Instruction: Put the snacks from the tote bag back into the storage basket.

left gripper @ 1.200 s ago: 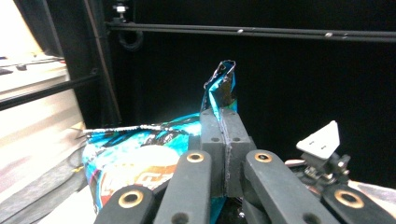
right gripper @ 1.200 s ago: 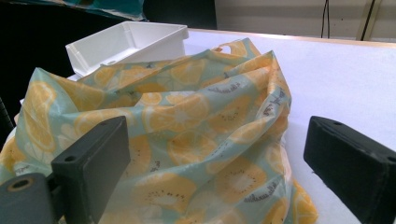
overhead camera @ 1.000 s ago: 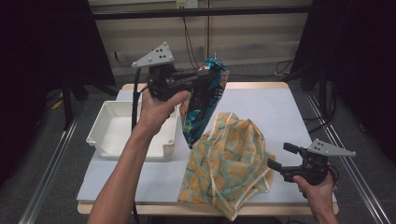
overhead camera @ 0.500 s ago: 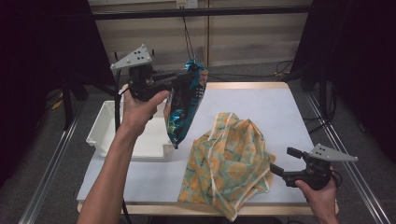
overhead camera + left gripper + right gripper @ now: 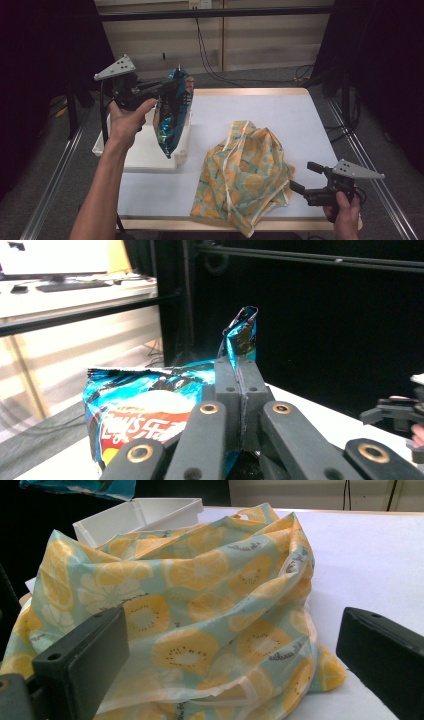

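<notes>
Blue-green foil is showing at the far left of the action: the left gripper [image 5: 167,90] is pinching the top edge of a snack bag [image 5: 171,116], its two black jaws pressed together on the crimped seam, as the left gripper view is showing with a twisted corner of foil [image 5: 240,330] sticking up above the jaw tips. The bag is hanging free below and slightly ahead of that gripper, clear of everything under it, its lower end dangling over the right wall of a white tray [image 5: 145,150] that is sitting just beneath the left hand [image 5: 125,120]. The bag's skin is looking crinkled and glossy, with a red-and-white logo [image 5: 135,427] on its face and a ragged top edge. Left of the gripper, the table edge [image 5: 107,145] is dropping off beside a metal rail, so little room is lying on that side; to its right, bare white tabletop is stretching away towards the far wooden edge.

Further right, a fruit-print cloth bag [image 5: 245,175] is lying crumpled on the table, pale teal with orange and yellow citrus slices, its lower corner hanging over the near edge. The right gripper [image 5: 299,180] is hovering just right of the cloth at the table's near right corner, its jaws spread wide with nothing between the pads; in the right gripper view the cloth [image 5: 200,615] is bulging close ahead of them.
</notes>
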### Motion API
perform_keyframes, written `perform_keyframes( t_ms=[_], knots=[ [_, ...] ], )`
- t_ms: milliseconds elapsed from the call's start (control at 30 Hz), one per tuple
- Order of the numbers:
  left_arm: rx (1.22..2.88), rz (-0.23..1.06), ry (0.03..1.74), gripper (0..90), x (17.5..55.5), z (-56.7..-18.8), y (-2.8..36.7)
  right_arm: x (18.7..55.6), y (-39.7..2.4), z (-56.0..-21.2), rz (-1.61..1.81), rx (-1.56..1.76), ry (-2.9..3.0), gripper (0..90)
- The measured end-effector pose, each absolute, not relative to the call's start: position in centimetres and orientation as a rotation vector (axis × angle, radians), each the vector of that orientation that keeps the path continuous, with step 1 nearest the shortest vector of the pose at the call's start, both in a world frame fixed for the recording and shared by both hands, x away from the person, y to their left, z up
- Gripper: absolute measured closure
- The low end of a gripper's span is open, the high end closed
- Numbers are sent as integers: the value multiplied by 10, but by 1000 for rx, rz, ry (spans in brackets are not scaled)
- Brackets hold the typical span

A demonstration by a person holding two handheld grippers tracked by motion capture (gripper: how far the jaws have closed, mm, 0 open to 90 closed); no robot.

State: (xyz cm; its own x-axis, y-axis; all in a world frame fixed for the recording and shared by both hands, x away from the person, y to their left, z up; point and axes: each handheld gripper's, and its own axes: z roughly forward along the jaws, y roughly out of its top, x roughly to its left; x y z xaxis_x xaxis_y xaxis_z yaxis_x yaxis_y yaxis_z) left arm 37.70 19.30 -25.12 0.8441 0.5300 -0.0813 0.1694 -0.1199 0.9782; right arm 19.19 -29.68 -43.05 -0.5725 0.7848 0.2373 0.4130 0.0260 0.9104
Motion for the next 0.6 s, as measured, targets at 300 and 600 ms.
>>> perform_keyframes(
  t_ms=[300,600],
  knots=[
    [1675,400,651,900,390,-264,218,192,-294,-433,1526,1232,1976,0],
    [1642,462,752,900,404,-272,231,192,-298,-433,1538,1234,1971,0]
  ],
)
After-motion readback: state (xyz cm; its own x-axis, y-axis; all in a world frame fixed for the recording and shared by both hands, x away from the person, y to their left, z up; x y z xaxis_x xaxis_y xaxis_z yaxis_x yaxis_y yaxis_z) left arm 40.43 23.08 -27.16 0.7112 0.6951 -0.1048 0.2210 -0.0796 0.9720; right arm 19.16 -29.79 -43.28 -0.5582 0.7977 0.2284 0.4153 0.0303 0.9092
